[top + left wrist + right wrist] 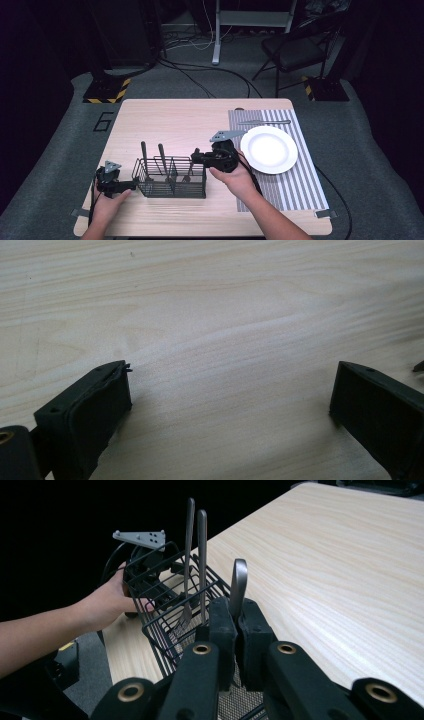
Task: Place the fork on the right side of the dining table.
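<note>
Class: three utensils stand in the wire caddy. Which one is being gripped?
The rightmost utensil, clamped by the right tongs; the two taller handles stand free.

Both forearms are bare, with no sleeve on either. Each hand carries a black claw: the left claw [131, 185] and the right claw [195, 156] are matt black throughout, and each has a flat grey three-cornered plate on top, drilled with small dark holes. A black cable trails from each toward the near edge of the bench. Seen close, the right claw [236, 615] has two thick black jaws with softer-looking pads, set on black link arms with brass-coloured round pivots. The left claw [230, 405] has blocky, square-ended black jaws with a small screw hole near each tip.
</note>
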`<state>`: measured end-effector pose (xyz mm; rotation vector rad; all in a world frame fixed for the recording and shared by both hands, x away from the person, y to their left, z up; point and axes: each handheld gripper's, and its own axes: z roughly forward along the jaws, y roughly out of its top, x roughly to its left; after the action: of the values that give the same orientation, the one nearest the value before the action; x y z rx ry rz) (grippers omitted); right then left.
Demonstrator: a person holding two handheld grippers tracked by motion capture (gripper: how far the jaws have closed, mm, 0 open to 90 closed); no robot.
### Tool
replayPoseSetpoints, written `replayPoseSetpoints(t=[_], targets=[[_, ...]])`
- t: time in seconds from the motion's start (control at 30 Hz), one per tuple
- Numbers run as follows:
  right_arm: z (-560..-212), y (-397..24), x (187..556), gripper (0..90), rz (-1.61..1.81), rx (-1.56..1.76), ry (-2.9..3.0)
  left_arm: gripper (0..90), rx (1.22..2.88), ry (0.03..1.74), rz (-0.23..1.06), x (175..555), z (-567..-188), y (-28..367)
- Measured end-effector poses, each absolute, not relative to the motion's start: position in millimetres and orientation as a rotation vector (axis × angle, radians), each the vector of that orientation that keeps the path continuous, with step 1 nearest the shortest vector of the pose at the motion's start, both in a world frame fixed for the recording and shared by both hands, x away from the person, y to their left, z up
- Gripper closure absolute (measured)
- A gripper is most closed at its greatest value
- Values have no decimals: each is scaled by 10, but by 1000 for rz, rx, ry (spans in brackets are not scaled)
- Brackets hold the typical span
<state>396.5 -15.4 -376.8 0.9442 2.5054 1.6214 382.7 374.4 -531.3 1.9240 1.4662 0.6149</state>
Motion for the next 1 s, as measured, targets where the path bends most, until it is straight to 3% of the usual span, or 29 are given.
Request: replayPoseSetpoints(t=[1.0], targets=[[-3203,-459,4054,868,1718,982,2380,25,1924,1466,615,3827,-5314,3744]])
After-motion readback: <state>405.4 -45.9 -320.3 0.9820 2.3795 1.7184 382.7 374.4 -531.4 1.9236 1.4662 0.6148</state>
